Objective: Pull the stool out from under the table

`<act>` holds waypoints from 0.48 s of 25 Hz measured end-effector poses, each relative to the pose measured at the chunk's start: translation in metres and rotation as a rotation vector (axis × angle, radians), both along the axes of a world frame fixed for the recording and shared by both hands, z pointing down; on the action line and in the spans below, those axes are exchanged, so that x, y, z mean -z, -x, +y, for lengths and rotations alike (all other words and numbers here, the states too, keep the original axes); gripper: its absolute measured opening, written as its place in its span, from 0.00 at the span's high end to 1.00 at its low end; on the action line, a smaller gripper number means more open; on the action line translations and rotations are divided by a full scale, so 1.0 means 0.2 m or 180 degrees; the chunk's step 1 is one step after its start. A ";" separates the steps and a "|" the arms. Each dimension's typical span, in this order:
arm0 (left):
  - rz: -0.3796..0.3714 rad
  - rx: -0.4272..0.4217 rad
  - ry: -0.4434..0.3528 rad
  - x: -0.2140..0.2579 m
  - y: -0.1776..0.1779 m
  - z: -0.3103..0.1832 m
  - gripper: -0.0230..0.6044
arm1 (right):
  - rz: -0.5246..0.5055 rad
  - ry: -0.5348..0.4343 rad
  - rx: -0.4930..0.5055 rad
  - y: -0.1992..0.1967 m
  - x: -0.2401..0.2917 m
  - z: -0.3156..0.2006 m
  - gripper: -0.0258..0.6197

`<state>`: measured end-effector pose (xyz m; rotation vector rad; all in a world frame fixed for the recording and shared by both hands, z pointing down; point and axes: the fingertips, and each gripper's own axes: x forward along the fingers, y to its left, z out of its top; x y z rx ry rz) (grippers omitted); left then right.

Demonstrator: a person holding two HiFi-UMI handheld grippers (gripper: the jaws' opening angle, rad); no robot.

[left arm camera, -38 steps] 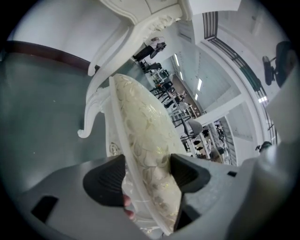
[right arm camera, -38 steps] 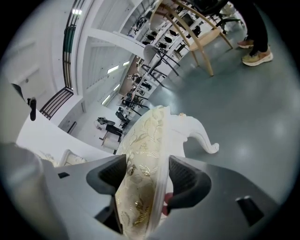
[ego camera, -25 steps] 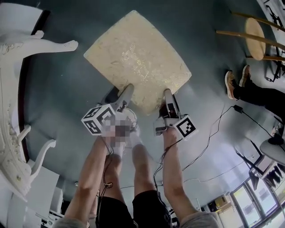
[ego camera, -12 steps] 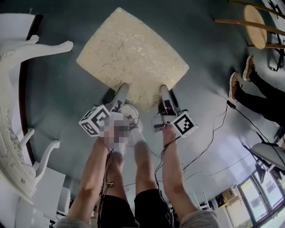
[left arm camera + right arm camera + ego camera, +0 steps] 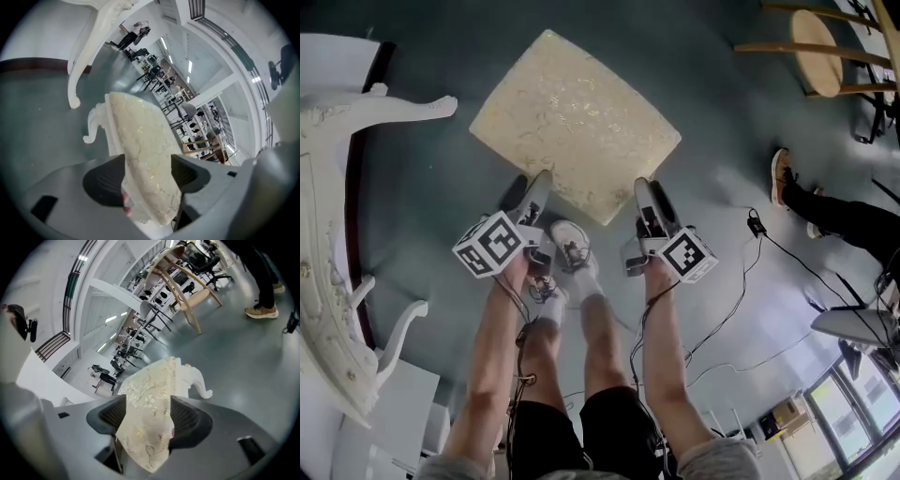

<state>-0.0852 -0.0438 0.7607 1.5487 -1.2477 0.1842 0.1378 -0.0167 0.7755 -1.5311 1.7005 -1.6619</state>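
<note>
The left gripper (image 5: pixel 536 190) and right gripper (image 5: pixel 645 195) are each clamped on the stool (image 5: pixel 577 131), biting the cushion's rim on the person's side. Two spaced holds probably keep it from swivelling as it is drawn away from the table (image 5: pixel 326 141). The stool stands on the floor beside the table, clear of its top, with one corner near the table's curled leg (image 5: pixel 403 105). Its seat is a squarish cream cushion with a gold-flecked pattern, on white carved legs.
</note>
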 end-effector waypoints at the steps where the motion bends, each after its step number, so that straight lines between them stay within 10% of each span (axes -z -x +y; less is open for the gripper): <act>1: -0.0024 -0.0003 -0.0053 0.05 0.02 -0.02 0.47 | 0.0053 -0.0014 0.0037 -0.01 0.04 0.00 0.50; 12: -0.0445 -0.0190 -0.0703 0.89 0.09 -0.15 0.51 | 0.0483 -0.0491 0.0367 -0.01 0.79 -0.19 0.50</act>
